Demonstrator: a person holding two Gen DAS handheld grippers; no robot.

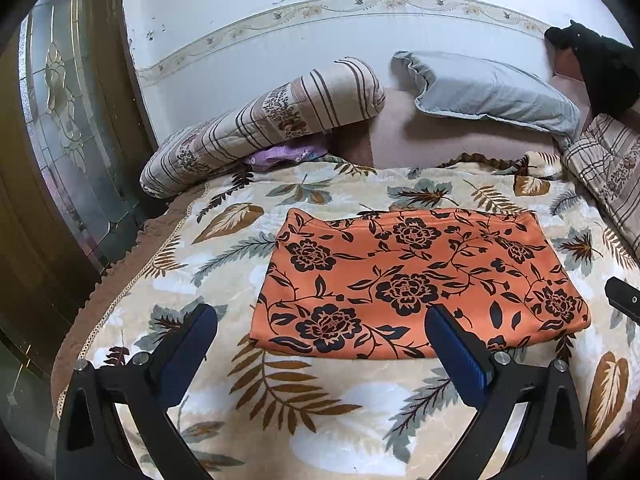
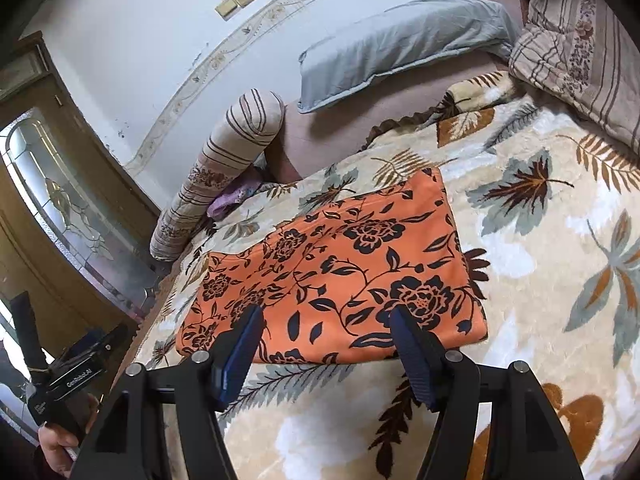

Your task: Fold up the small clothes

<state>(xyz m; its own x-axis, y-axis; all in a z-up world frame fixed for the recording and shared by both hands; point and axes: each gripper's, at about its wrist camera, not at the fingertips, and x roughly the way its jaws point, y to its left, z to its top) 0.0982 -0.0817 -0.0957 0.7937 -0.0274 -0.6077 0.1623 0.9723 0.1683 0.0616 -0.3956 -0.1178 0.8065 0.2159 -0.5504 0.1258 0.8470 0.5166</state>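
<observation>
An orange cloth with black flowers point(image 1: 416, 280) lies folded into a flat rectangle on the leaf-patterned blanket point(image 1: 320, 400). It also shows in the right wrist view point(image 2: 340, 276). My left gripper point(image 1: 320, 320) is open and empty, held just above the cloth's near edge, its right finger over the cloth. My right gripper point(image 2: 326, 320) is open and empty, its fingertips over the cloth's near edge. The left gripper's body shows at the left edge of the right wrist view point(image 2: 68, 384), held in a hand.
A striped rolled quilt point(image 1: 260, 128) and a grey pillow point(image 1: 492, 92) lie at the head of the bed by the wall. Another striped quilt point(image 1: 612, 168) lies at the right. A glass-panelled door point(image 1: 68, 128) stands left of the bed. The bed edge point(image 1: 116, 280) runs along the left.
</observation>
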